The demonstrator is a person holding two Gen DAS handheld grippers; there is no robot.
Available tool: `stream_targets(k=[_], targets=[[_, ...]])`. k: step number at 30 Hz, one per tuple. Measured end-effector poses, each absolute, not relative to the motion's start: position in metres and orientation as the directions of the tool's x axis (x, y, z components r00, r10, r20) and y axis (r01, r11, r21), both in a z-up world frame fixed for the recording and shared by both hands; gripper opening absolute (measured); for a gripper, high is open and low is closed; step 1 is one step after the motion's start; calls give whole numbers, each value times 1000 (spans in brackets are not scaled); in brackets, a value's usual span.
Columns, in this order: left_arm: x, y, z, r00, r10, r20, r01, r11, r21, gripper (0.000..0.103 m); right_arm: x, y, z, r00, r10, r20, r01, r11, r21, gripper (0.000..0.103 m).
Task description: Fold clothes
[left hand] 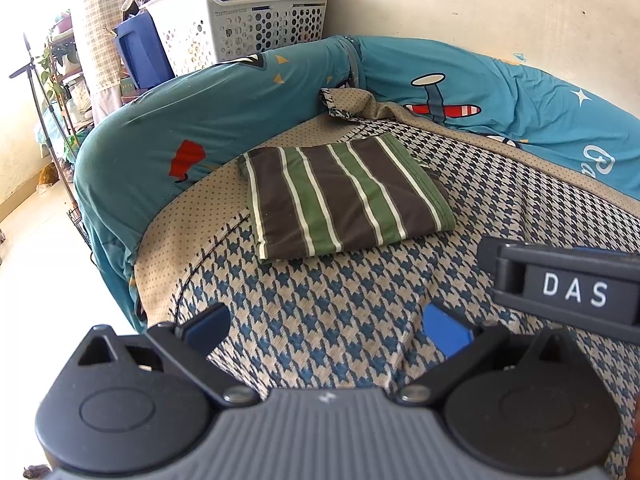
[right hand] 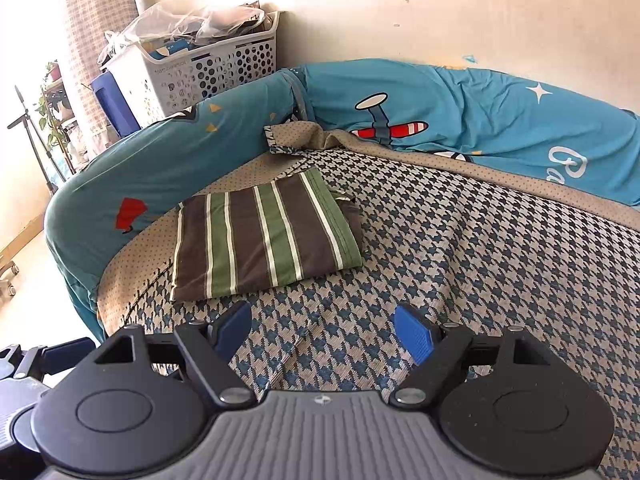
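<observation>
Folded striped garment [left hand: 344,196] at far-left corner of houndstooth bed cover [left hand: 360,300]; white laundry basket [left hand: 244,20] behind. L gripper [left hand: 324,328] & R gripper [right hand: 324,332]: wide apart, holding nothing

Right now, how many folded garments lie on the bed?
1. A folded brown, green and white striped garment lies on the houndstooth blanket, near the teal bolster, ahead of both open grippers. Others may be hidden outside the views.
</observation>
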State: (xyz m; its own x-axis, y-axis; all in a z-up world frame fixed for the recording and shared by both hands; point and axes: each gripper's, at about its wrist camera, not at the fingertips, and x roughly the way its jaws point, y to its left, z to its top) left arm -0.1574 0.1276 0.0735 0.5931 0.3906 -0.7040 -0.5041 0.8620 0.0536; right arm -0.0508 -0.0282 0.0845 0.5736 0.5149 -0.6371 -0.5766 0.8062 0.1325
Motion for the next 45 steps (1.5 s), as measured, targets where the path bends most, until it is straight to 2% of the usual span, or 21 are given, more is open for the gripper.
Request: stream_targets(k=[45], targets=[[-161,127,79,580,392,-714,-514,856,52,103,-62,-32,97,587,520,-620,-583,804,122,79]])
